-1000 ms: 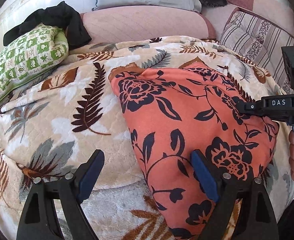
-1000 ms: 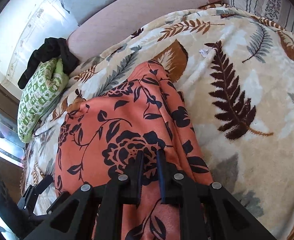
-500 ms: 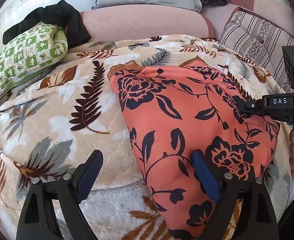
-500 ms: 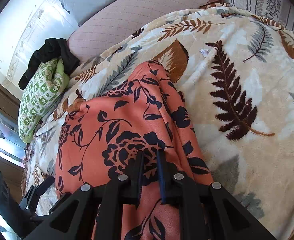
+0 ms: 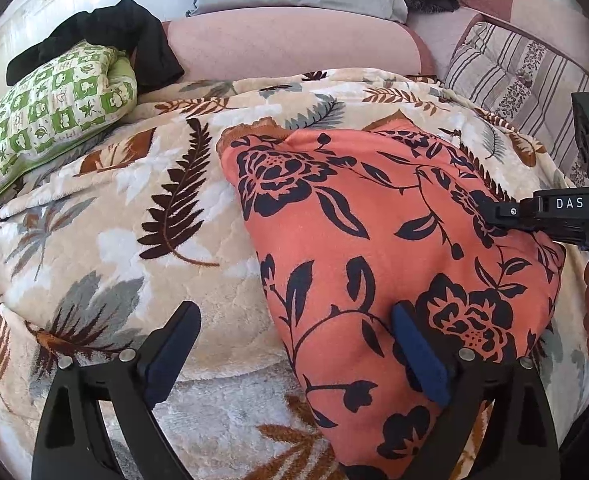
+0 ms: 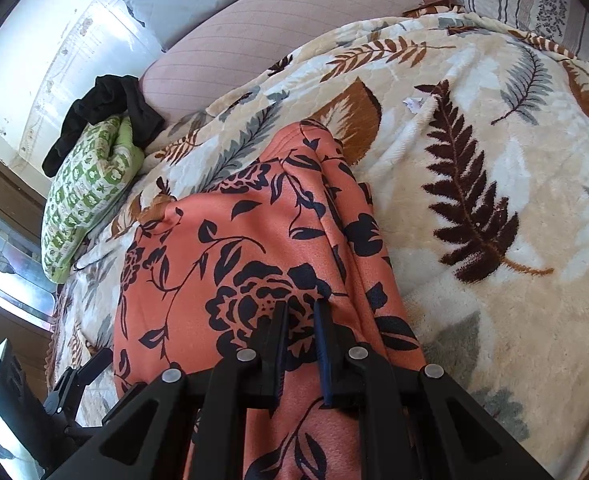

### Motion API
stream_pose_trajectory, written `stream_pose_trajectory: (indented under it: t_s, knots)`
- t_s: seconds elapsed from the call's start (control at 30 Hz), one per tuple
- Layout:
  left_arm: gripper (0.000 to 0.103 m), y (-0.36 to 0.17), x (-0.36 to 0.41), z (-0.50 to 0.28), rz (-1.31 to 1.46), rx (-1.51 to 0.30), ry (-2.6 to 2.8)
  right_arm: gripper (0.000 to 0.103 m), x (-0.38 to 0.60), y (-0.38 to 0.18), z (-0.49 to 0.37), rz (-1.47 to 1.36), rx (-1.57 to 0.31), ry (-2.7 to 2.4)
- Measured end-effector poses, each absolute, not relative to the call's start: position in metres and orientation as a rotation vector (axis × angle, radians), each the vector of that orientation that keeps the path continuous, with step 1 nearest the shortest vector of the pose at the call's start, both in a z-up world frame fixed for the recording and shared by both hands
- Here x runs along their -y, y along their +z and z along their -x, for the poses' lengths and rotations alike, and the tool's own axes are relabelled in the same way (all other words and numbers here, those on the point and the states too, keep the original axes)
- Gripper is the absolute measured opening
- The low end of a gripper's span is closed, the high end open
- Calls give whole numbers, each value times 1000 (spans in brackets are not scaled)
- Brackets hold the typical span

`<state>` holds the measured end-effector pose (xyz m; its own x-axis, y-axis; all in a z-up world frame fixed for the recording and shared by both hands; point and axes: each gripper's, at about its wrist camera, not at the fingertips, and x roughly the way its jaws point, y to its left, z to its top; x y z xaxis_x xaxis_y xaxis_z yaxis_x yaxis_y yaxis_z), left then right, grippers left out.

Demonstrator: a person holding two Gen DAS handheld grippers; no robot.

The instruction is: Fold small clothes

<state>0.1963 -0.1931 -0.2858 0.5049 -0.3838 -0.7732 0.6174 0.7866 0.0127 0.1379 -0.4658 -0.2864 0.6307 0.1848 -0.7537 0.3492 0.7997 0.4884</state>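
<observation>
The orange floral garment (image 5: 378,240) lies on the leaf-print blanket (image 5: 106,216), 1 fold apparently done. The right gripper (image 6: 300,312) pinches its near right edge; the left gripper (image 5: 294,344), jaws opening, straddles its near left edge ungripped. Next, I judge, it must close there.

Leaf-print blanket (image 5: 94,240) covers what seems a bed; orange floral garment (image 5: 374,240) lies spread on it.

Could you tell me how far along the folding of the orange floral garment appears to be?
Done: the orange floral garment lies doubled on the leaf-print blanket. In hand: the right gripper is shut on its near edge, while the left gripper is opening, pressing nothing. Left: probably another fold.
</observation>
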Motion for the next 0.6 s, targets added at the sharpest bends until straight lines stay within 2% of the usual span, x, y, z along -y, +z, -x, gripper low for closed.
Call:
stream_pose_trajectory:
  t_s: [0.6]
  knots:
    - [98, -274, 202, -208, -282, -833, -616, 16, 462, -286, -142, -634, -905, -122]
